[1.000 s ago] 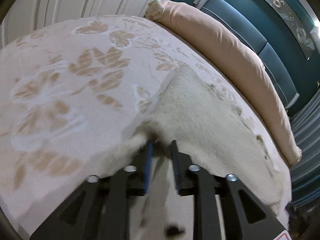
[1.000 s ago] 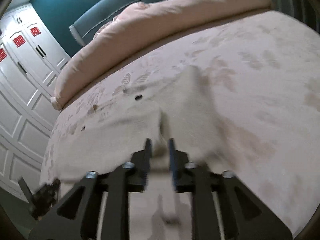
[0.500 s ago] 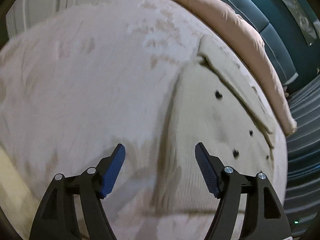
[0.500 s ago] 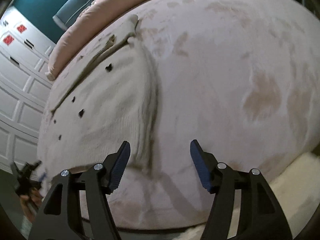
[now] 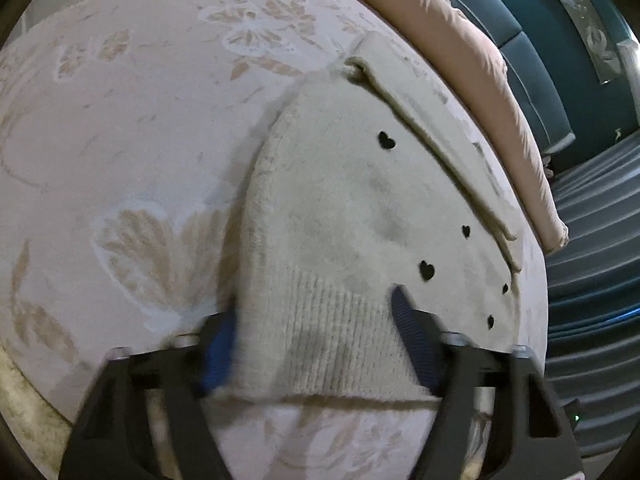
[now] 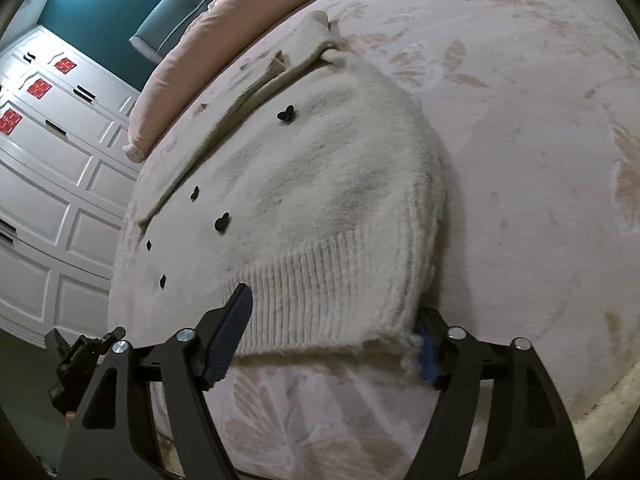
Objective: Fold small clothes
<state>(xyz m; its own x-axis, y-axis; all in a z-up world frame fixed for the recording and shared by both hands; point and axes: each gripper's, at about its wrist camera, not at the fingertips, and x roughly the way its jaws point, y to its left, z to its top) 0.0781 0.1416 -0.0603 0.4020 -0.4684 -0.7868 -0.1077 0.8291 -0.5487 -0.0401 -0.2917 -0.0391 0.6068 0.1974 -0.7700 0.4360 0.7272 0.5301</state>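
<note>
A: Where is the cardigan (image 5: pixel 344 240) at this moment?

B: It lies flat on the bed cover (image 5: pixel 120 128), the pale one with the beige leaf pattern. The cream knit is folded, with small black heart buttons (image 5: pixel 426 270) in a row along one side. The ribbed hem is the part nearest to you, and the far edge is close to the rolled pink duvet (image 5: pixel 460 40).

A: And your left gripper (image 5: pixel 316 344), how does it stand?

B: Your left gripper has its jaws wide apart. It sits at the left corner of the hem. One blue pad is at the outer folded edge of the knit, a little blurred, and the other pad rests on top of the ribbing. The fabric lies between them, but they do not pinch it.

A: The right one?

B: Your right gripper (image 6: pixel 332 334) is also spread wide, at the right corner of the same hem (image 6: pixel 332 292). Its left pad lies on the ribbing; its right pad is at the fluffy outer edge, partly hidden by the wool. Nothing is clamped there.

A: What is around the bed?

B: A teal headboard (image 6: pixel 172 12) stands behind the duvet, and white panelled wardrobe doors (image 6: pixel 52 184) are at the left in the right wrist view.
</note>
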